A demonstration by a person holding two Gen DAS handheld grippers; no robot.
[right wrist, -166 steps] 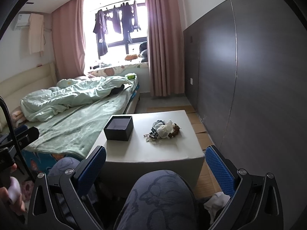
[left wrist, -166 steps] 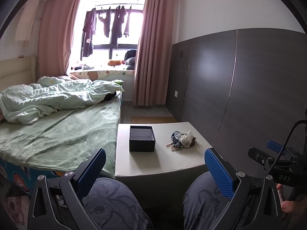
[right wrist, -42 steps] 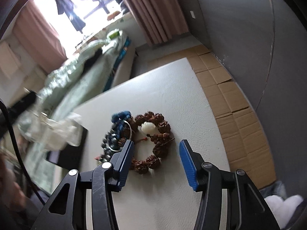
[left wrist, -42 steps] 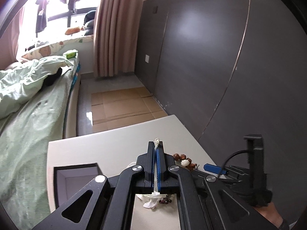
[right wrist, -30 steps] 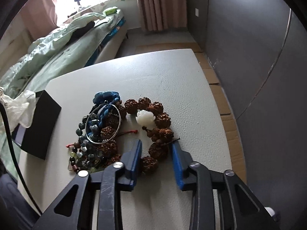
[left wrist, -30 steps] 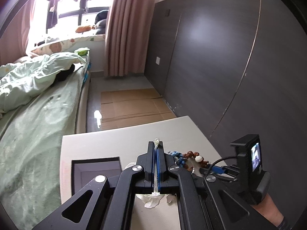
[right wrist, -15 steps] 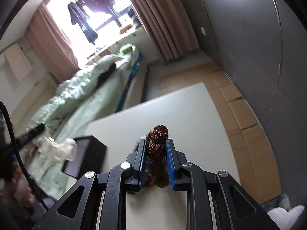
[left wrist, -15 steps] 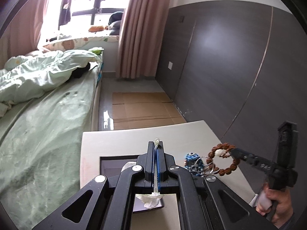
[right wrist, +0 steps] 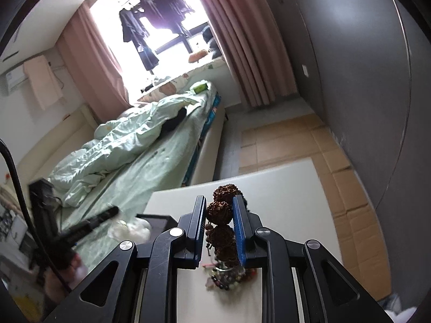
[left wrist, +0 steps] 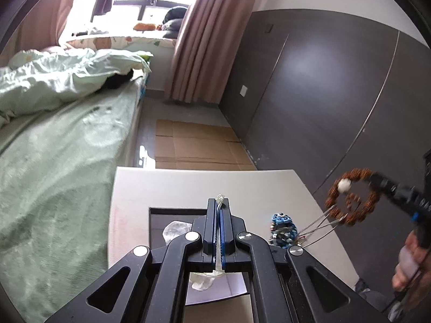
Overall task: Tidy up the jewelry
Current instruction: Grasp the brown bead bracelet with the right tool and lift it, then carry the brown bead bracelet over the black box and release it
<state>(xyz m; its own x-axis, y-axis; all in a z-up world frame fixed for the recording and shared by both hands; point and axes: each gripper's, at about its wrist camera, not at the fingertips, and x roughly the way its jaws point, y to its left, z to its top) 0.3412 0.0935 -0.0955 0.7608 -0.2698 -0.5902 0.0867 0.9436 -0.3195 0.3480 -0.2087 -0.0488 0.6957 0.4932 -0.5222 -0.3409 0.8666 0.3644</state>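
My left gripper (left wrist: pixel 219 202) is shut on a thin clear plastic bag (left wrist: pixel 175 232), which hangs over the open black box (left wrist: pixel 172 212) on the white table (left wrist: pixel 188 185). To the right, my right gripper (left wrist: pixel 377 181) holds a brown bead bracelet (left wrist: pixel 353 196) with one white bead in the air. Thin silver bangles (left wrist: pixel 317 226) trail from it down to a pile of blue beads (left wrist: pixel 281 228). In the right wrist view, my right gripper (right wrist: pixel 218 202) is shut on the brown bracelet (right wrist: pixel 219 212). The remaining jewelry (right wrist: pixel 226 274) lies blurred below, left of it the black box (right wrist: pixel 159 220).
A bed with green bedding (left wrist: pixel 54 140) runs along the table's left side. Flattened cardboard (left wrist: pixel 194 145) covers the floor beyond the table. A dark wall panel (left wrist: pixel 336 94) stands close on the right. A person's hand (left wrist: pixel 412 263) grips the right tool.
My right gripper closed on the brown bracelet and lifted it off the table, silver bangles trailing. My left gripper carried the bag to the left, over the black box.
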